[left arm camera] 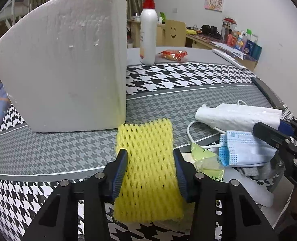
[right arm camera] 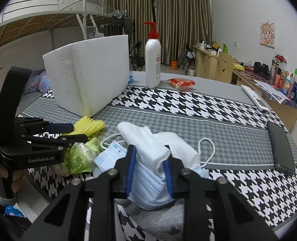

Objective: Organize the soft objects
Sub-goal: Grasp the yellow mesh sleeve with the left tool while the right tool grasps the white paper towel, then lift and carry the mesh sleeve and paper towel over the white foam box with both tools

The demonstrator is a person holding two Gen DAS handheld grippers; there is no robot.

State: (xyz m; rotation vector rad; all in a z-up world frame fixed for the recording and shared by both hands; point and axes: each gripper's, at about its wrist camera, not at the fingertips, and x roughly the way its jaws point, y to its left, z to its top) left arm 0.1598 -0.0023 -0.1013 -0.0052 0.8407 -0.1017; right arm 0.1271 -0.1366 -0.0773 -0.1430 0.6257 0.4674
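Observation:
My left gripper [left arm camera: 150, 156] is shut on a yellow foam net sleeve [left arm camera: 148, 172], held just above the table's front edge; the sleeve also shows in the right wrist view [right arm camera: 90, 125]. My right gripper [right arm camera: 150, 156] is shut on a blue face mask [right arm camera: 148, 180] and a white tissue [right arm camera: 148, 140] bunched together. The mask [left arm camera: 242, 148] and the tissue [left arm camera: 236, 114] also show in the left wrist view, to the right of the sleeve. A green-yellow plastic packet [right arm camera: 80, 156] lies between the two grippers.
A large white foam box [left arm camera: 64, 60] stands at the back left on the houndstooth tablecloth [left arm camera: 188, 76]. A white pump bottle [left arm camera: 148, 30] and a red snack packet [left arm camera: 174, 54] stand behind it. A black phone [right arm camera: 281, 148] and a white remote [right arm camera: 254, 97] lie at the right.

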